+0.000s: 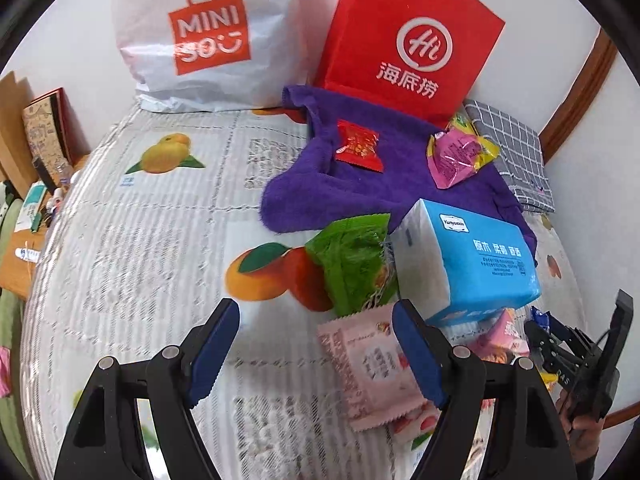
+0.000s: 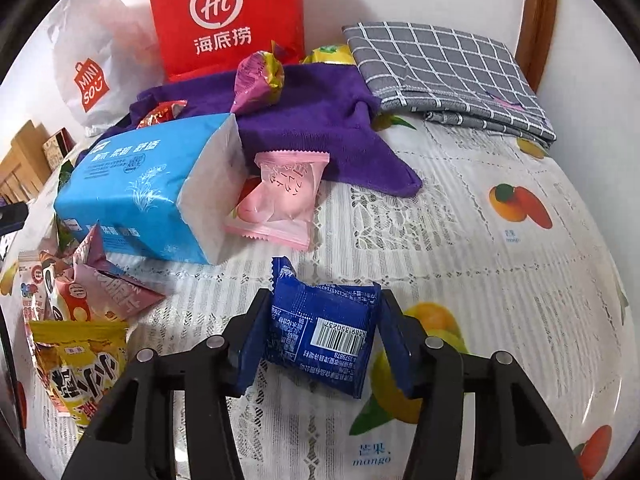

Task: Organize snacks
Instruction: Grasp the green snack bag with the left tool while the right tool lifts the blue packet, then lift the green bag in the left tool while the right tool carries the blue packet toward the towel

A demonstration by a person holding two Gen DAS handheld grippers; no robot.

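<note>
1. On the tablecloth [image 2: 460, 216], right gripper [image 2: 320, 340] is clamped on a blue packet [image 2: 324, 340], barcode up.
2. Left gripper [image 1: 316, 356]: jaws apart, empty, over a pink packet [image 1: 372, 364].
3. Tissue pack [image 1: 464, 256] beside green packet [image 1: 352, 260]; red packet [image 1: 358, 145] on purple towel [image 1: 360, 192].

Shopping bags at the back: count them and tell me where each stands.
2. The white Miniso bag stands back left against the wall; the red Haidilao bag stands right of it, behind the purple towel. Others may be out of view.
</note>
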